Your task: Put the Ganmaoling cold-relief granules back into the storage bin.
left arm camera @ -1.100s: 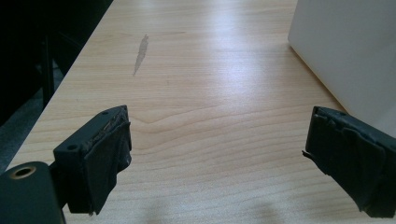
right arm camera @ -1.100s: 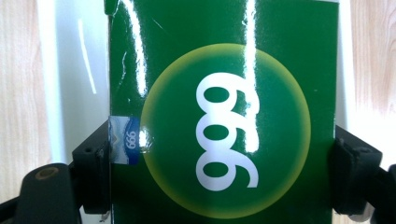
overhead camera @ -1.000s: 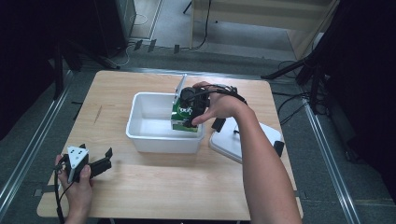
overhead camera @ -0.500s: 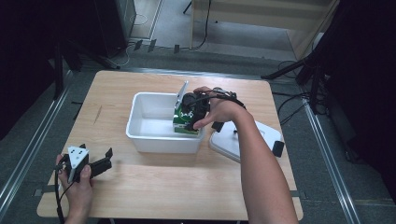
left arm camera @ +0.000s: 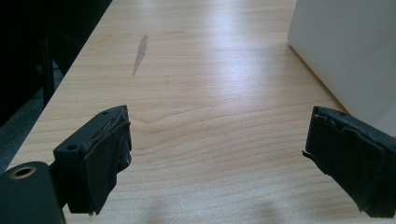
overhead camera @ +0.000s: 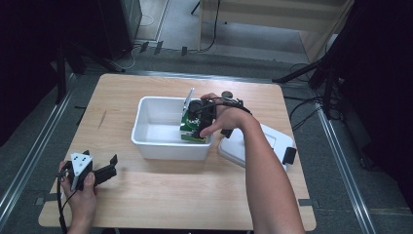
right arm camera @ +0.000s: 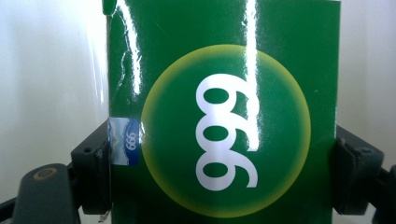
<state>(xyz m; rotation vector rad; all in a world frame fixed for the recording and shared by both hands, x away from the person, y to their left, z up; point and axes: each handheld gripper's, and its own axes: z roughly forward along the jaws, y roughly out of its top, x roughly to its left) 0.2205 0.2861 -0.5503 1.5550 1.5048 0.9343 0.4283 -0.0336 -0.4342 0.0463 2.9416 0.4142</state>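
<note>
1. Two grippers in play. Right gripper [overhead camera: 198, 118] sits over the right end of the white bin [overhead camera: 146, 141], jaws clamped on a green carton [overhead camera: 187, 131].
2. Right gripper view: carton face [right arm camera: 224, 116] is glossy green with a yellow-ringed disc and white "999" printed sideways; a small blue label sits at its left edge. One jaw presses each side of the carton. White bin wall shows behind it.
3. High view: carton is inside the bin, at its right end, against the near-right corner. Cannot tell whether it touches the bin floor.
4. A thin white flap [overhead camera: 188, 100] sticks up, tilted, just above the carton at the bin's far rim.
5. Left gripper [overhead camera: 100, 171] rests at the near-left of the tabletop [overhead camera: 146, 195], held by the left hand [overhead camera: 83, 197], well apart from the bin. Jaws spread wide, holding nothing.
6. Left gripper view: bare wood between the jaws, a grey smear [left arm camera: 140, 49] farther out, bin's outer wall [left arm camera: 345, 51] at upper right.
7. White lid [overhead camera: 272, 144] with a black latch [overhead camera: 289, 155] lies flat on the tabletop just right of the bin, partly under the right forearm [overhead camera: 263, 180].
</note>
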